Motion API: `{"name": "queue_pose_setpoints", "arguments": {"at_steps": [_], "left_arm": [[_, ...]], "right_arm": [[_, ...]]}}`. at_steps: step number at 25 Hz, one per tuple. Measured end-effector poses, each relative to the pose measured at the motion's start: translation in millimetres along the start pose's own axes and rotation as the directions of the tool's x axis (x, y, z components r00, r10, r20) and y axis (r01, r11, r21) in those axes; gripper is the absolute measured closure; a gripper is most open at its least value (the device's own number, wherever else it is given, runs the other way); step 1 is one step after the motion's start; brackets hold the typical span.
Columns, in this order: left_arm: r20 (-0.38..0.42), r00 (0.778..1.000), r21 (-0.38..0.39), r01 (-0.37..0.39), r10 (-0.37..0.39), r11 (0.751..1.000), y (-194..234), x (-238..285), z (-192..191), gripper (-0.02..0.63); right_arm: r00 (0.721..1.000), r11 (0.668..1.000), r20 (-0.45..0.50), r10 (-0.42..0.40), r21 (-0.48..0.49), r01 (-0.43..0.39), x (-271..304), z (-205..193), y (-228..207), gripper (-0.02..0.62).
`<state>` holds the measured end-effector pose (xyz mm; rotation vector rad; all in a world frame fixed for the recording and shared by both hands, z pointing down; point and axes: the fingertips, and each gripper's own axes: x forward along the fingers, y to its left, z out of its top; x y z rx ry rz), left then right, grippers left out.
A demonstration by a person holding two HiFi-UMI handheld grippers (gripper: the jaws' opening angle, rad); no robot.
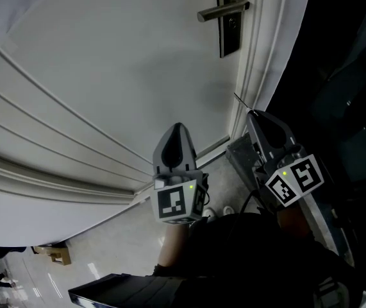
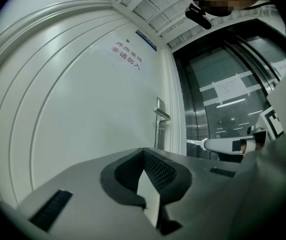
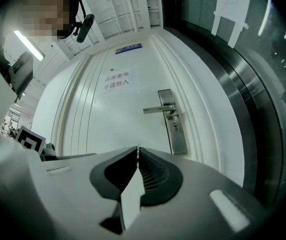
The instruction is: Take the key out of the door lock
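Note:
The white door (image 1: 106, 56) carries a metal lever handle (image 1: 222, 10) on a lock plate (image 1: 230, 37) at the top of the head view. The keyhole (image 3: 175, 129) under the handle (image 3: 159, 109) looks dark, with no key in it. My right gripper (image 1: 252, 114) hangs well below the lock, near the door frame. It is shut on a thin metal key (image 1: 240, 101) that sticks out of its tip. The key (image 2: 194, 142) also shows in the left gripper view. My left gripper (image 1: 178, 128) is shut with nothing in it, pointing at the door lower left of the lock.
The moulded door frame (image 1: 259, 50) runs down the door's right side. Beyond it stands a dark glass wall (image 2: 228, 104) with paper notices. A sign with red characters (image 2: 127, 54) is high on the door. A cardboard box (image 1: 58, 254) lies on the shiny floor at lower left.

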<state>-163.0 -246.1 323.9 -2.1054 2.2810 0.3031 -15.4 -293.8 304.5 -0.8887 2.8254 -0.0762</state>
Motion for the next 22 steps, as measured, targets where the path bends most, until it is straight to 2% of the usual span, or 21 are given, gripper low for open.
{"name": "queue_pose_setpoints", "arguments": {"at_steps": [22], "left_arm": [[-0.002, 1.000, -0.007, -0.002, 0.002, 1.000, 4.8, 1.4, 1.1, 0.608]], "right_arm": [[1.000, 1.000, 0.008, 0.020, -0.009, -0.020, 4.7, 1.1, 6.0, 0.584]]}}
